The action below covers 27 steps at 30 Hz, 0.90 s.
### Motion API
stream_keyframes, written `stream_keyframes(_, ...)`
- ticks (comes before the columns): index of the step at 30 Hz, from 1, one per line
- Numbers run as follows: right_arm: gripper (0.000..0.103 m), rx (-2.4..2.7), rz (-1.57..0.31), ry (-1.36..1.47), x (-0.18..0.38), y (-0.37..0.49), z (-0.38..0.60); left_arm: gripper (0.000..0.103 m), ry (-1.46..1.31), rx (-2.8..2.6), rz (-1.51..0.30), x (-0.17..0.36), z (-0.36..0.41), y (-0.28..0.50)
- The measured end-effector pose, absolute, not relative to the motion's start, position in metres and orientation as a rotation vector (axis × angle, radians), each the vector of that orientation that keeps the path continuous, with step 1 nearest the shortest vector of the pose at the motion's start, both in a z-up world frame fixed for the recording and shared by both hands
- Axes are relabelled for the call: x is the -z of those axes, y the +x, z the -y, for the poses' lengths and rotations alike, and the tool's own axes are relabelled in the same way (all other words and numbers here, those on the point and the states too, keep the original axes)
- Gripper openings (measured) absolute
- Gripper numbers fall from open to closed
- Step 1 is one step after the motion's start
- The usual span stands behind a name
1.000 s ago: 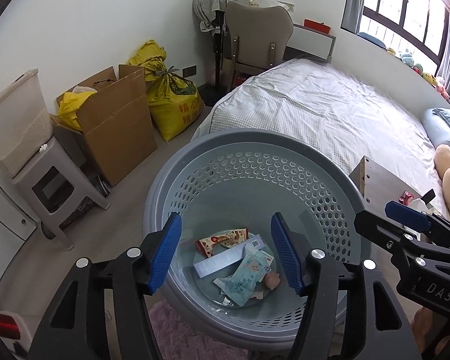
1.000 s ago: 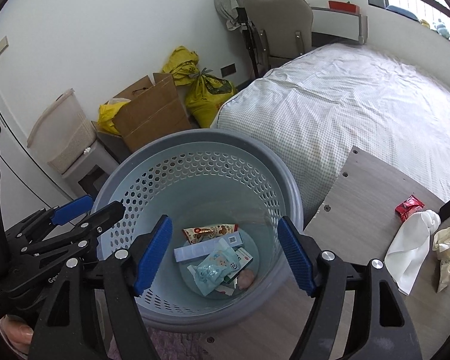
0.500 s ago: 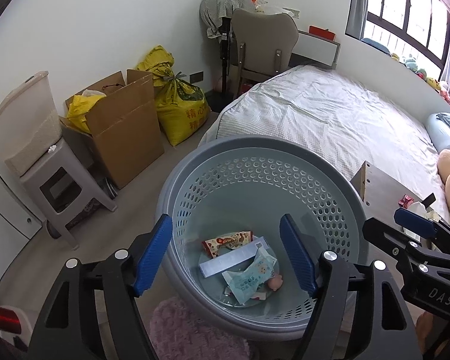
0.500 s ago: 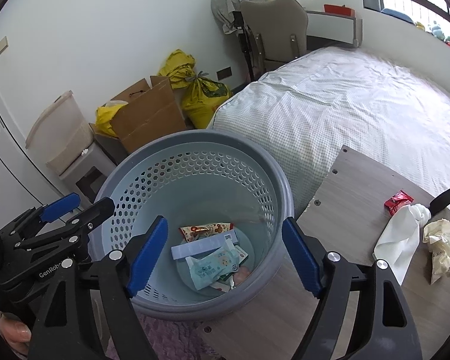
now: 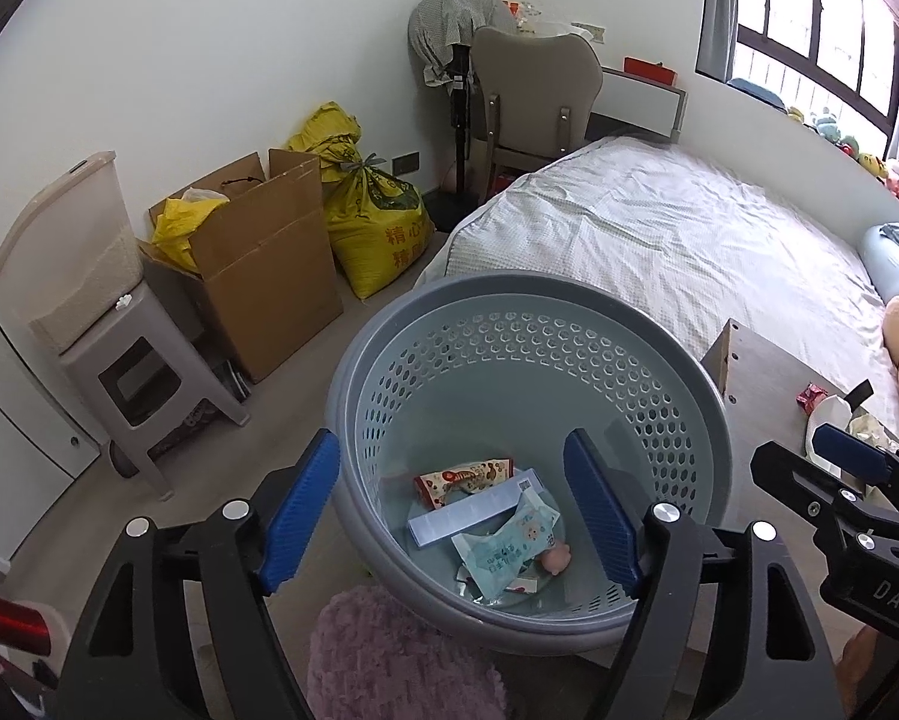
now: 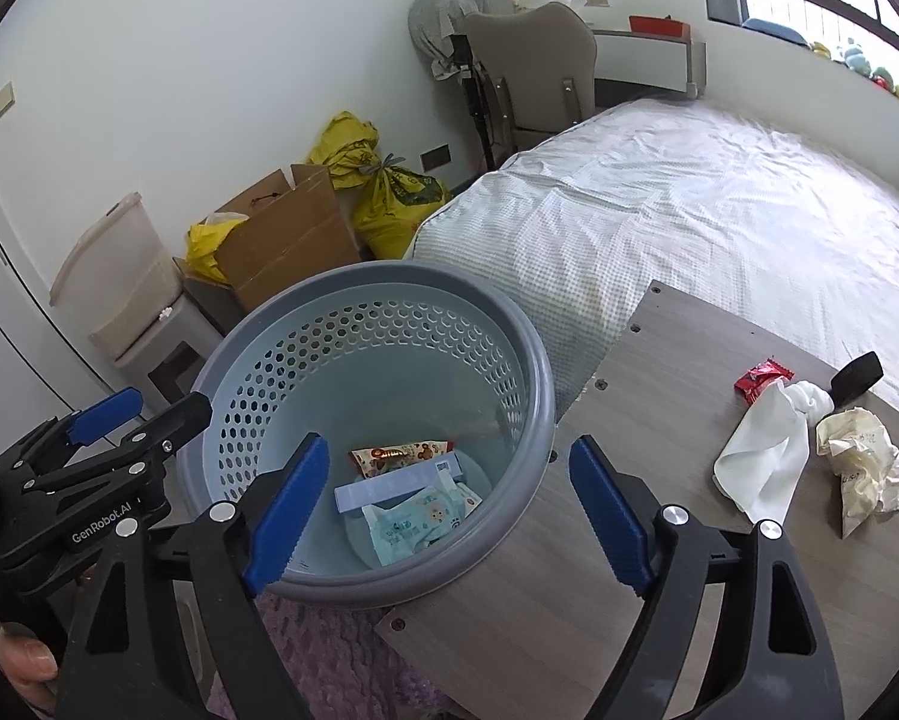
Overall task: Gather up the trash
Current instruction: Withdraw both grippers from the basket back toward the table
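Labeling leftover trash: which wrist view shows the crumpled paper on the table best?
Right wrist. The crumpled paper lies fully visible on the wooden table, beside the white cloth. In the left wrist view only a sliver shows, cut off by the right gripper.

"DAS" stands in white on the right hand-held gripper [image 5: 869, 516]; "GenRobot.AI" on the left hand-held gripper [image 6: 137, 432]; red characters "精心" mark the yellow sack [image 5: 377, 234].

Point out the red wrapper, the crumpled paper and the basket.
red wrapper [image 6: 761, 378], right wrist view, middle of the packet.
crumpled paper [image 6: 866, 462], right wrist view, its creased centre.
basket [image 6: 542, 384], right wrist view, grey rim.
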State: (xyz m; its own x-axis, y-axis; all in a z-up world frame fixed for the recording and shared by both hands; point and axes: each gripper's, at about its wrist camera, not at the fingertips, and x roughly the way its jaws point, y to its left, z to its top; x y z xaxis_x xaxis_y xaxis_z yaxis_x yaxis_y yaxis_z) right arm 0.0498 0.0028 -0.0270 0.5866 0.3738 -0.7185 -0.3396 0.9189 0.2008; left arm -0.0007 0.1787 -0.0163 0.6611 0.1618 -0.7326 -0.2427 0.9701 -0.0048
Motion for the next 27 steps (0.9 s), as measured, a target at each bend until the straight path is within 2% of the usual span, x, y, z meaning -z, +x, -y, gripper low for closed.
stream_keyframes(27, 0.083, -0.139, -0.848, 0.15, 0.04, 0.0, 0.147, 0.074, -0.005, -0.008, -0.81, 0.014, -0.053, -0.005)
